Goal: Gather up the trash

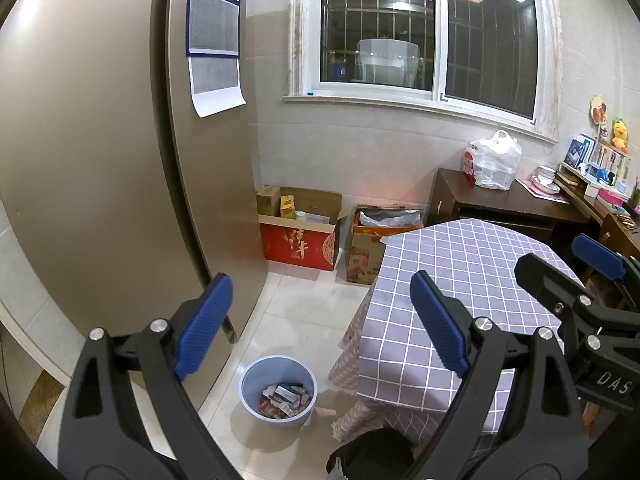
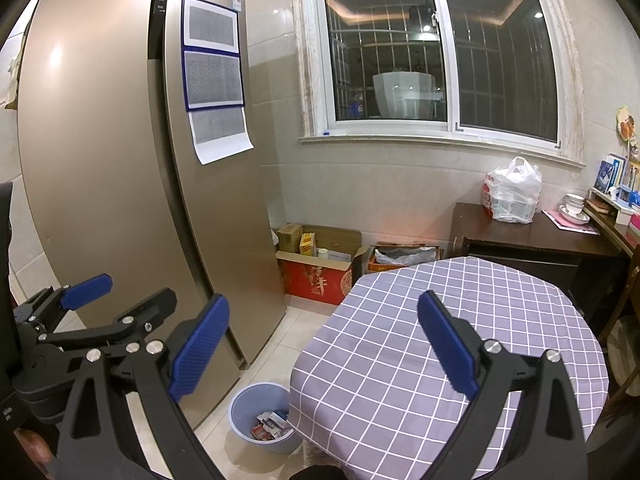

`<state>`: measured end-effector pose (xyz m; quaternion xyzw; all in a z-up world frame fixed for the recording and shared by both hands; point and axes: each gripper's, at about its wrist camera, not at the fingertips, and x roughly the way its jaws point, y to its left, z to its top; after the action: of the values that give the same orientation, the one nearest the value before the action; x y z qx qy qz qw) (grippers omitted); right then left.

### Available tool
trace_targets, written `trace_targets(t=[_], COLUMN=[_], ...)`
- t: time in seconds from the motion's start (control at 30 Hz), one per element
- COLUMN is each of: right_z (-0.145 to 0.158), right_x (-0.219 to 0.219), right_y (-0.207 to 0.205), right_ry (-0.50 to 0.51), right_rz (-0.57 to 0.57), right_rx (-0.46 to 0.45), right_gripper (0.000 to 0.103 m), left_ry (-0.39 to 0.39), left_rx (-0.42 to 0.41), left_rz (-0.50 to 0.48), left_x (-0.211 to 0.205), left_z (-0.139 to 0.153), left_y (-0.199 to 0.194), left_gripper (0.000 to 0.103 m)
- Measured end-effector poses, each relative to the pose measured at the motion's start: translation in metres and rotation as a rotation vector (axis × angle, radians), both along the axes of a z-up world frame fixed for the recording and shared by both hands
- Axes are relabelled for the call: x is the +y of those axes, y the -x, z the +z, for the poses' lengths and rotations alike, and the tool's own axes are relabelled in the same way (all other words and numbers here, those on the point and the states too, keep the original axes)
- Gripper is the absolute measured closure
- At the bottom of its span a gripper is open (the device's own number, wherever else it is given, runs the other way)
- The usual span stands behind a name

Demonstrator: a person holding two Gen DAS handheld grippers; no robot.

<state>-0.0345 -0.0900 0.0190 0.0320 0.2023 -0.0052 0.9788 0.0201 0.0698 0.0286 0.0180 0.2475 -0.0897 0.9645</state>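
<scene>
A light blue bin [image 1: 278, 390] stands on the tile floor between the fridge and the table, with several crumpled wrappers [image 1: 286, 400] inside. It also shows in the right wrist view [image 2: 260, 416], partly hidden by the table edge. My left gripper [image 1: 320, 324] is open and empty, held high above the bin and the table's left edge. My right gripper [image 2: 324, 344] is open and empty above the table. Each gripper shows at the edge of the other's view: the right one [image 1: 568, 264] and the left one [image 2: 120, 292].
A table with a purple checked cloth [image 2: 420, 340] fills the right foreground. A tall bronze fridge [image 2: 120, 160] stands on the left. Cardboard boxes [image 1: 300, 232] sit under the window. A dark desk [image 2: 540, 236] at the back right carries a white plastic bag [image 2: 512, 192] and bowls.
</scene>
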Motion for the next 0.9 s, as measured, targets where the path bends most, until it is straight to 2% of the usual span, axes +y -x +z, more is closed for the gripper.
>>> trace_targets(t=[0.7,0.9], right_z=[-0.01,-0.01], right_x=[0.002,0.003], right_y=[0.003,0.003], right_ry=[-0.006,-0.006], right_rz=[0.01,0.01], right_rx=[0.008,0.01], right_gripper=[0.01,0.01], left_ry=[-0.001,-0.002], left_rx=[0.004,0.014], left_rz=[-0.001,0.003], left_x=[0.005,0.012], left_z=[-0.002,-0.012], left_y=[-0.001,0.001], left_gripper=[0.015,0.014])
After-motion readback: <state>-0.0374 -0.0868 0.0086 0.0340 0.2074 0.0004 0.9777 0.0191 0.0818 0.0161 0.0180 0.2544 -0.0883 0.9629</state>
